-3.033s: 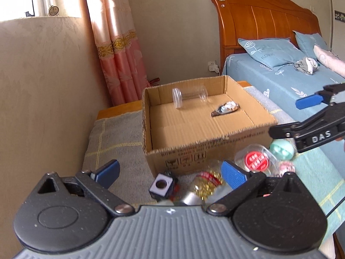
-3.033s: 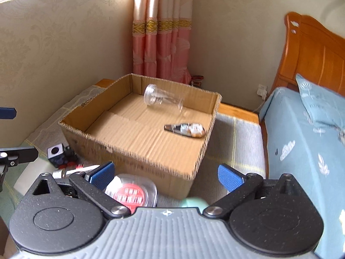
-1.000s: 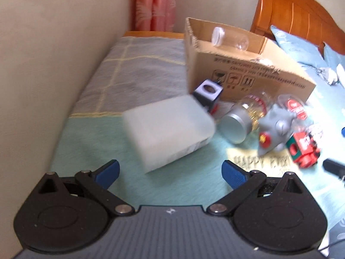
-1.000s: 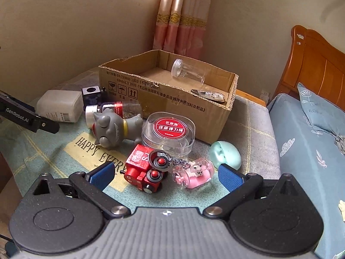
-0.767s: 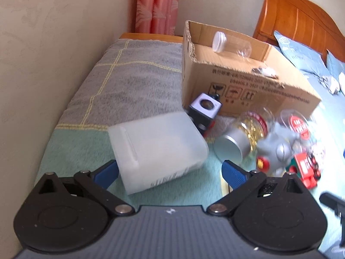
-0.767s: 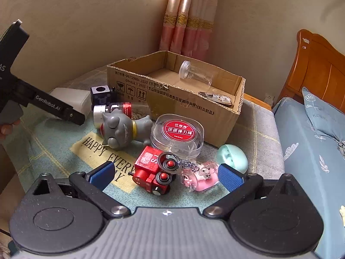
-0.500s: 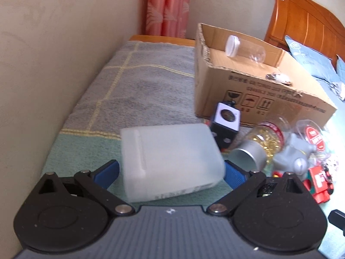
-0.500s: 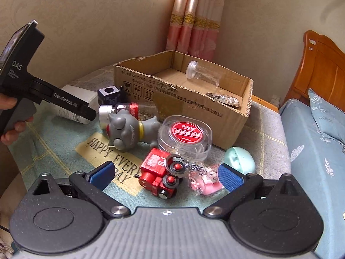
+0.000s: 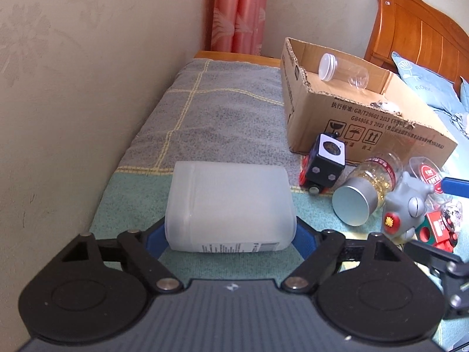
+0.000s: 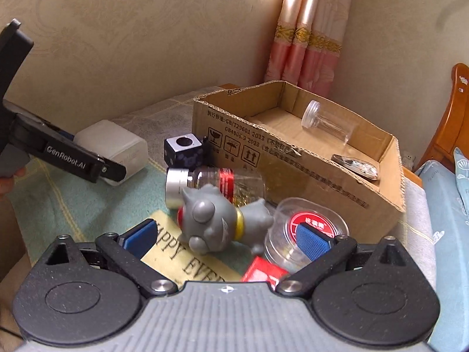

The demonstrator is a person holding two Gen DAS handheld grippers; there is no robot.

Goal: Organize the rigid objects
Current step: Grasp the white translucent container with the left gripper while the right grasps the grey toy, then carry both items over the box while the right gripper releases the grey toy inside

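The left tool (image 9: 230, 236) is straddling a white plastic bottle (image 9: 230, 205) that is lying on its side near the wall-side edge of the worktop (image 9: 205, 111). Its blue pads (image 9: 154, 239) are sitting against the bottle's two ends, so it is clamping the bottle. In the right wrist view the same bottle (image 10: 112, 146) is showing just behind the tip of the left tool (image 10: 114, 171), resting on the green mat (image 10: 58, 205).

The right tool (image 10: 225, 237) is hanging with its fingers spread apart over a grey toy cat (image 10: 217, 220), which is lying on its side between them without touching either pad. Just beyond the cat a clear jar with a silver lid (image 10: 205, 186) is lying on its side, and a round clear case with a red label (image 10: 307, 226) is sitting beside the right pad. A red toy block (image 10: 263, 271) is peeking out just below the cat. A black cube (image 10: 183, 151) is standing against the front wall of a cardboard box (image 10: 293, 170).

The box is sitting toward the far edge of the worktop, open at the top. Inside it a clear plastic tube (image 10: 326, 127) is lying near the far wall, and a small flat shiny thing (image 10: 354, 162), too unclear to identify, is lying near the right wall.
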